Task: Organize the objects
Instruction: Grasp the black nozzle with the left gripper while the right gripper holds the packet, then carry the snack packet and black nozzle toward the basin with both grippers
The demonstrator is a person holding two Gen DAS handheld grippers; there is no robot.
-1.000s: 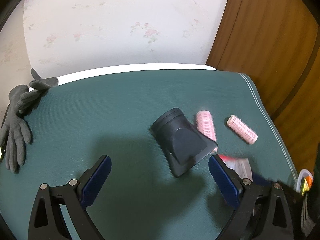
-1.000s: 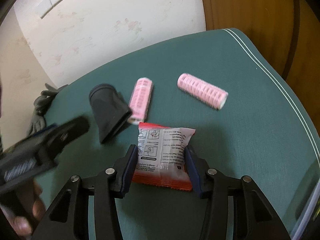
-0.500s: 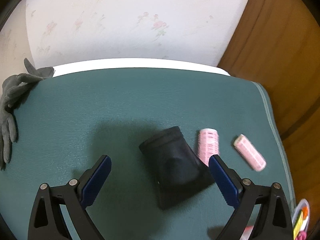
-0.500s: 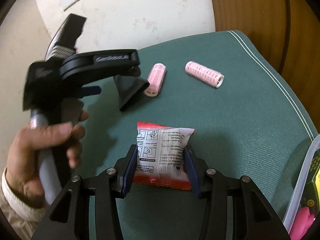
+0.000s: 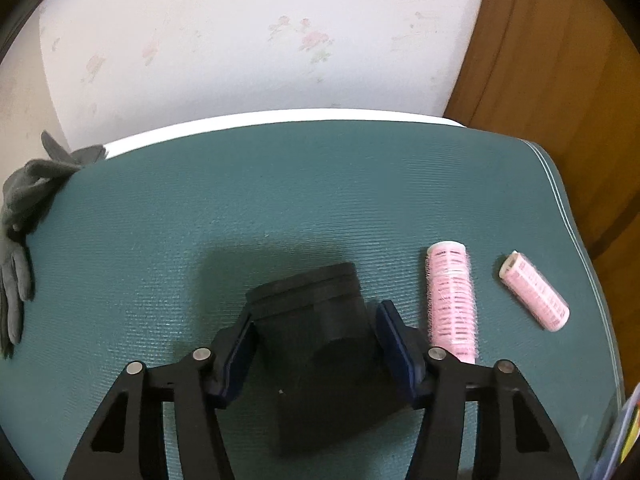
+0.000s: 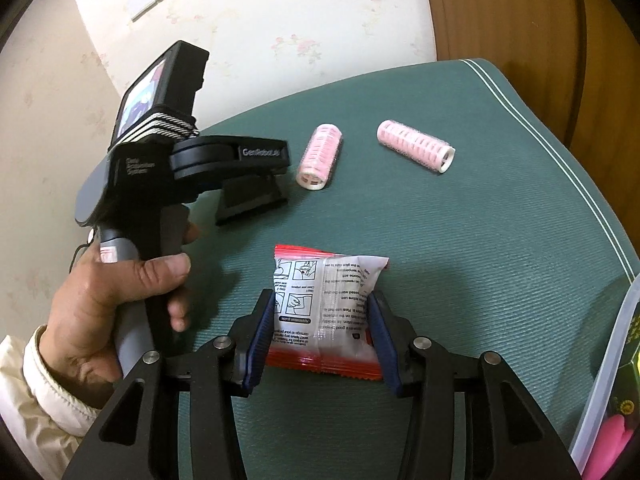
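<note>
My left gripper [image 5: 314, 320] is shut on a black hair-dryer nozzle [image 5: 320, 344] that lies on the green mat [image 5: 280, 200]; its blue pads press both sides. The nozzle's flat end also shows in the right wrist view [image 6: 252, 198], under the left gripper's body [image 6: 224, 160]. My right gripper [image 6: 322, 312] is shut on a red and white packet [image 6: 324, 312] and holds it over the mat [image 6: 480, 240]. Two pink hair rollers lie right of the nozzle: one close [image 5: 452, 300], one farther right [image 5: 534, 290]. They also show in the right wrist view, one roller [image 6: 320, 156] near the nozzle, the other roller [image 6: 416, 150] beyond.
Grey gloves [image 5: 20, 216] lie at the mat's left edge. A clear plastic bin [image 6: 612, 380] with colourful items stands at the right edge. A floral wall and a wooden panel [image 5: 560, 80] lie behind the table.
My left gripper has moved down over the black nozzle and closed from wide open onto it. The right gripper keeps hold of the packet and has drawn back a little.
</note>
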